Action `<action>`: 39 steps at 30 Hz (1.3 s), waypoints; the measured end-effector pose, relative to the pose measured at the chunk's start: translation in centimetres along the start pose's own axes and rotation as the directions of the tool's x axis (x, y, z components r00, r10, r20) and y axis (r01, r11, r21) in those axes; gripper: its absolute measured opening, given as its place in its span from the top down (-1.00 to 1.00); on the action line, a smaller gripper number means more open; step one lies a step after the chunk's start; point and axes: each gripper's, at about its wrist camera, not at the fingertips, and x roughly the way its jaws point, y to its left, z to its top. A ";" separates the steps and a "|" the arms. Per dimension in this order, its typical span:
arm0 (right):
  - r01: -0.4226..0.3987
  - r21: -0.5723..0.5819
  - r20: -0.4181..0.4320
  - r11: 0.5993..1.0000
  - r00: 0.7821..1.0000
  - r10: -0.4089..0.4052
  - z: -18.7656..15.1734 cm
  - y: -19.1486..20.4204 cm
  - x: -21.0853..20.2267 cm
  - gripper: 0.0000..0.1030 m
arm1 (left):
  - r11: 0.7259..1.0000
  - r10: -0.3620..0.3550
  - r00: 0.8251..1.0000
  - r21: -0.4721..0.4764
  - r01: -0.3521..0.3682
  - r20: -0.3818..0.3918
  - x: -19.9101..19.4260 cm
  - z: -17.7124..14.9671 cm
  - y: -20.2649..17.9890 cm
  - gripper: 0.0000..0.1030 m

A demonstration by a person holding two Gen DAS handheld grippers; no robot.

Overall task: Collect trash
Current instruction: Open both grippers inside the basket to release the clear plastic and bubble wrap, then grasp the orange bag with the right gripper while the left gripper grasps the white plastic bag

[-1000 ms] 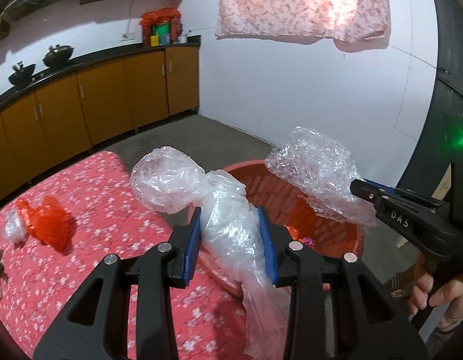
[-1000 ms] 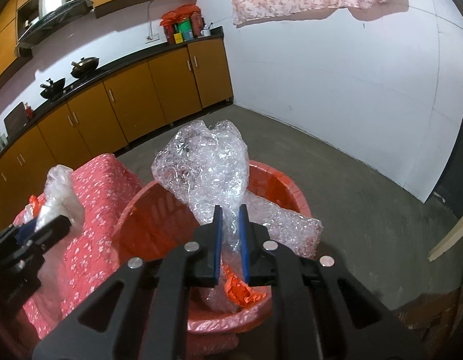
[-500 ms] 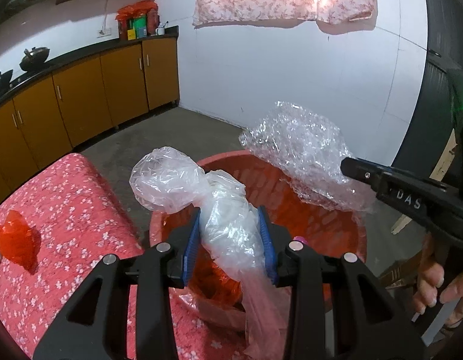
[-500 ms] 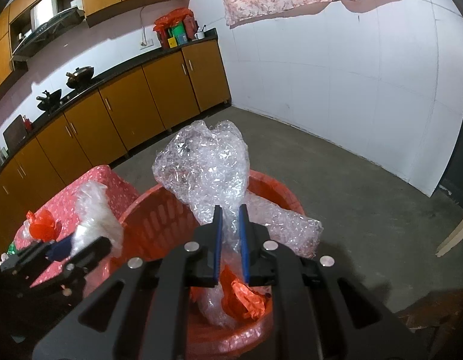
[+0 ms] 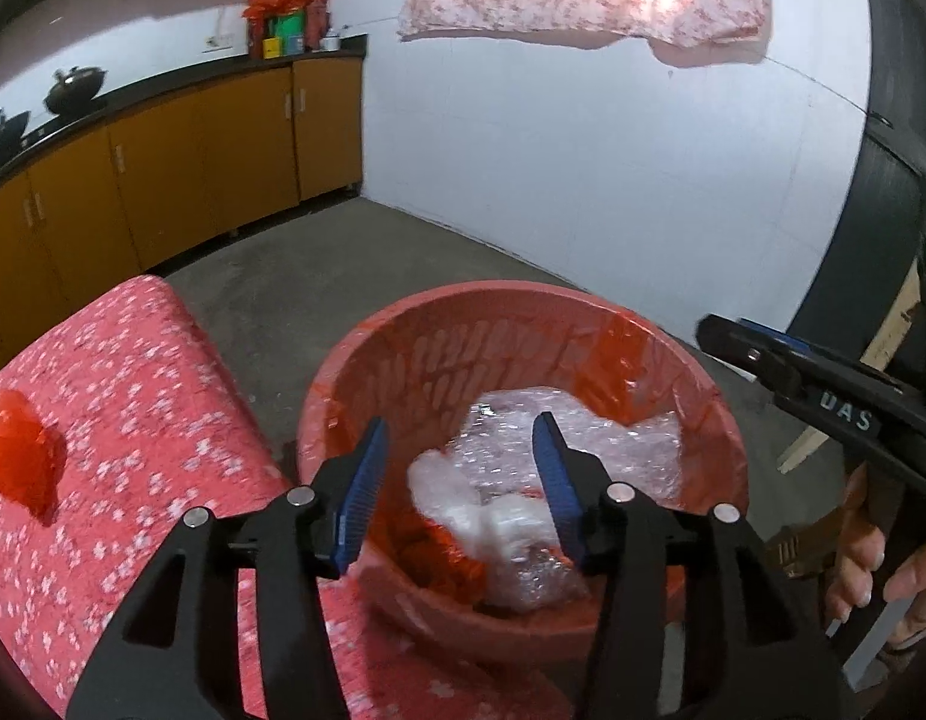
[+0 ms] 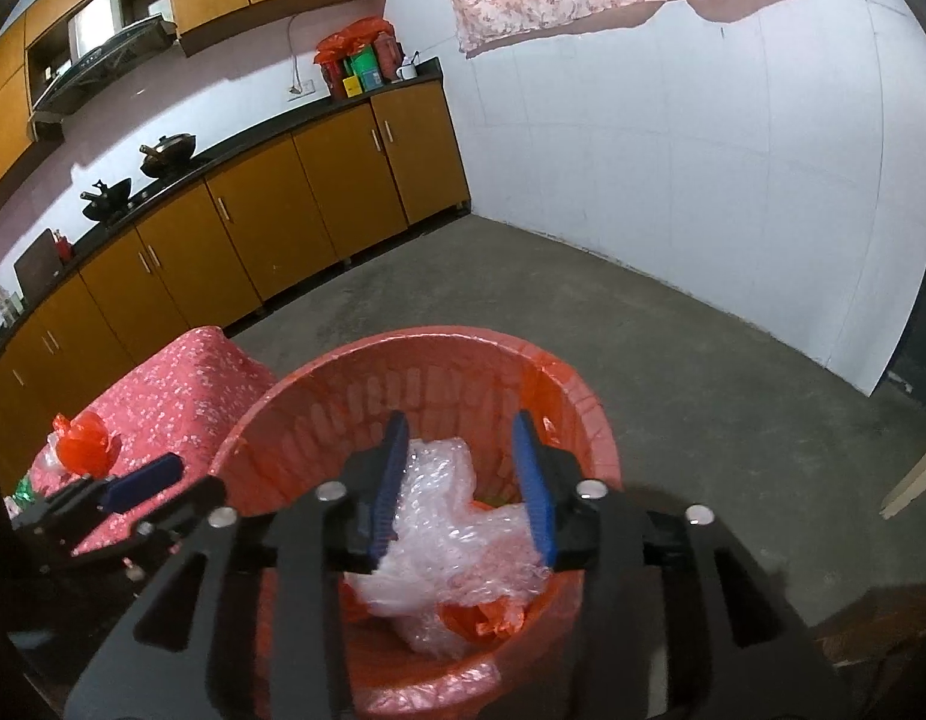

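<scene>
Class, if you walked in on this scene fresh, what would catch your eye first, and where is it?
The round red plastic basket on the grey floor, holding crumpled clear bubble wrap. Both black tongs with blue pads, left and right, hover open above it. A red plastic bag lies on the red floral cloth beside it.

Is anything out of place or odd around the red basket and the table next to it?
One thing: a crumpled red plastic bag lies on the table with the pink floral cloth, outside the red plastic-lined basket. The bubble wrap and clear plastic bag are inside. Both grippers have just opened.
</scene>
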 end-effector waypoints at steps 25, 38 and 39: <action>-0.198 -0.251 -0.024 0.948 0.980 0.198 -1.7 16.1 -1.5 -0.83 | 0.791 0.566 0.824 -0.288 -0.540 0.009 -16.5 -8.4 19.3 -0.62; -0.329 -0.314 -0.134 0.890 0.944 0.302 -3.9 27.2 1.7 -0.83 | 0.587 0.721 0.685 -0.435 -0.683 -0.104 -22.9 -13.7 29.7 -0.81; -0.339 -0.323 -0.143 0.884 0.941 0.308 -4.1 28.5 2.2 -0.83 | 0.582 0.722 0.683 -0.438 -0.686 -0.110 -22.9 -13.9 30.3 -0.81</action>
